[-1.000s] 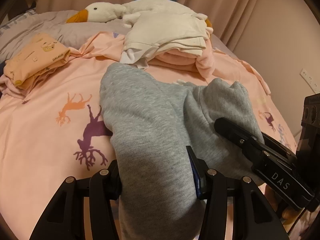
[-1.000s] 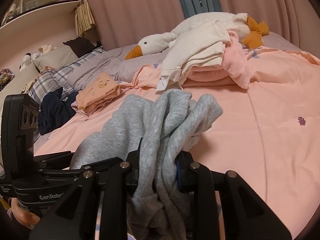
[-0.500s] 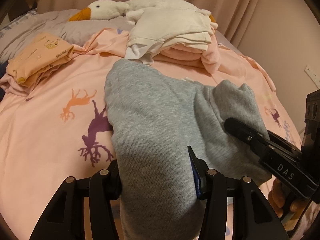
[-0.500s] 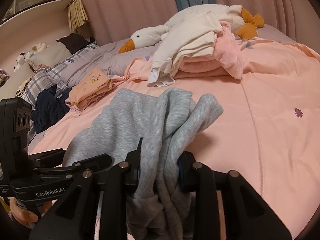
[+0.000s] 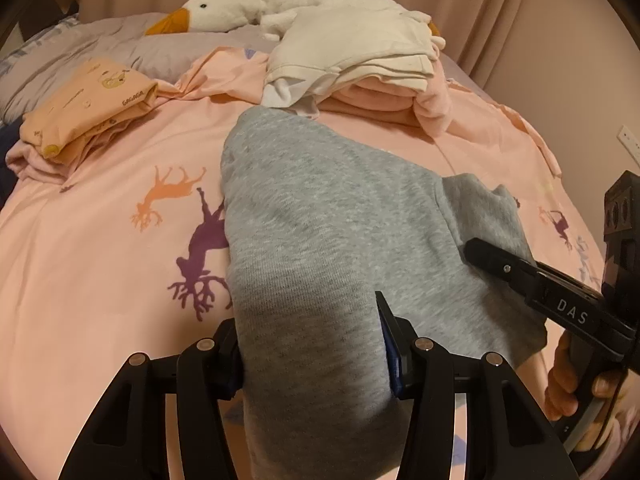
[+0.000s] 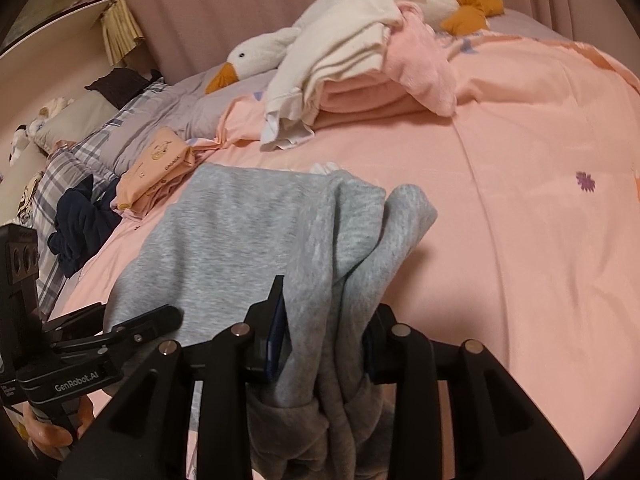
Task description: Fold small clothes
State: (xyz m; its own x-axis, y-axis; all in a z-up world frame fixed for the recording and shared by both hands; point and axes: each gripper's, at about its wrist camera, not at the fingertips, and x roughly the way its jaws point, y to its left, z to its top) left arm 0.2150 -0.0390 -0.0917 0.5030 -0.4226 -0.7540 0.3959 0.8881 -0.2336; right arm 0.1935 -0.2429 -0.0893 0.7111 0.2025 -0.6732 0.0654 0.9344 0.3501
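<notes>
1. I have the grey sweatshirt garment (image 5: 320, 216) spread on the pink duvet (image 5: 100, 272), just in front of the white-and-pink clothes stack (image 5: 360, 68).
2. My left gripper (image 5: 310, 344) is clamped on a smooth fold; my right gripper (image 6: 324, 320) pinches bunched layers.
3. It looks soft, thick and floppy, so I'd hold it by the edges.

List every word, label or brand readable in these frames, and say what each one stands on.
"DAS": white letters on the right gripper, seen from the left wrist view.
"GenRobot.AI": on the left gripper, seen from the right wrist view.
"GAGAGA": on the folded orange garment; its other small prints are too blurred to read.
Small label beneath "GenRobot.AI": too small to read.
The grey garment shows no text.
</notes>
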